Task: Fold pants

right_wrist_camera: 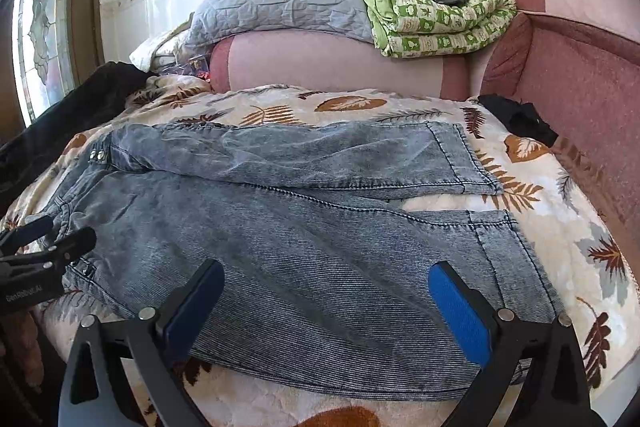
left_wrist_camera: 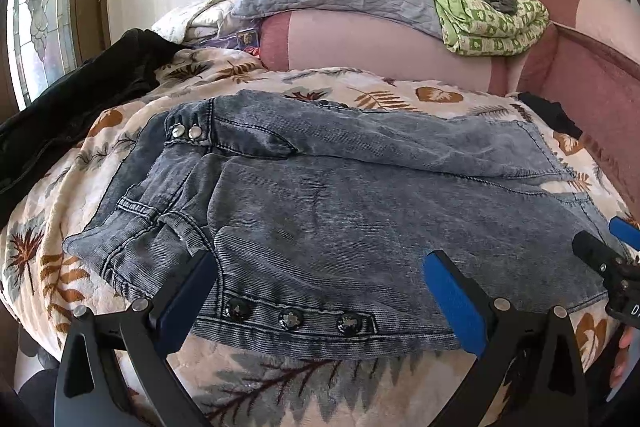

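Left wrist view: the pants (left_wrist_camera: 340, 195) lie flat on the leaf-print blanket (left_wrist_camera: 60, 267), waistband to the left, legs running off to the right.
Dark garment: a black heap (left_wrist_camera: 80, 95) sits at the far left, apart from the pants.
Left gripper: the left gripper (left_wrist_camera: 320, 291) is spread wide and empty, fingers straddling the near edge by the three dark buttons (left_wrist_camera: 290, 319).
Long axis: left to right across both grippers, so each faces the pants side-on.
Right gripper: the right gripper (right_wrist_camera: 326, 307) is likewise wide and holding nothing, poised over the near leg (right_wrist_camera: 360, 267).
Hems: both cuffs (right_wrist_camera: 480, 167) end at the right, the far leg lying apart from the near one with blanket showing between.
Nearer hand: left for the waist, right for the cuffs.
Next move, as I judge: pinch the near edge at both ends and carry it away, onto the far leg.
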Tool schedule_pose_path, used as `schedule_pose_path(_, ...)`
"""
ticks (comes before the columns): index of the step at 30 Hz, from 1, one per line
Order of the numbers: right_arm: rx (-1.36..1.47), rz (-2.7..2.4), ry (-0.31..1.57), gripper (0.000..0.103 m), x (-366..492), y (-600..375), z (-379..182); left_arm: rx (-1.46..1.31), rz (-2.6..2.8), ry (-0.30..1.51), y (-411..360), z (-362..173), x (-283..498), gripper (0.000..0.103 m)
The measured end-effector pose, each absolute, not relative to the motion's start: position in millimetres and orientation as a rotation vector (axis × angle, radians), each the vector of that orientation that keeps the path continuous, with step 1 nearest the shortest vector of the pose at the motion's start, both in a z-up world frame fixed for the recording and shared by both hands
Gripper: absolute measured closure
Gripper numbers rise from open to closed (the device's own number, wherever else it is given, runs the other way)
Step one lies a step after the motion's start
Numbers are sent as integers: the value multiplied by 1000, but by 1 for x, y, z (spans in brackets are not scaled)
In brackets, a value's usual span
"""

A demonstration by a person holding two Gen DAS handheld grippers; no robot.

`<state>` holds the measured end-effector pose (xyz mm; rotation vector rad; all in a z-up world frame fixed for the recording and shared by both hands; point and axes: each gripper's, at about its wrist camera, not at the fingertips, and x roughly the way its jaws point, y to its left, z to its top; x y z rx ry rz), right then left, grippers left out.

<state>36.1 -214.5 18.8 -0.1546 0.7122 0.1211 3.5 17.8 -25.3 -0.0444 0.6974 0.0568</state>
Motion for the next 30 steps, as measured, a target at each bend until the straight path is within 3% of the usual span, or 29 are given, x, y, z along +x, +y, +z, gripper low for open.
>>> schedule_pose_path(30,-163,119,732,0,38,-214,15,-51,59,697,21,-28,5,0)
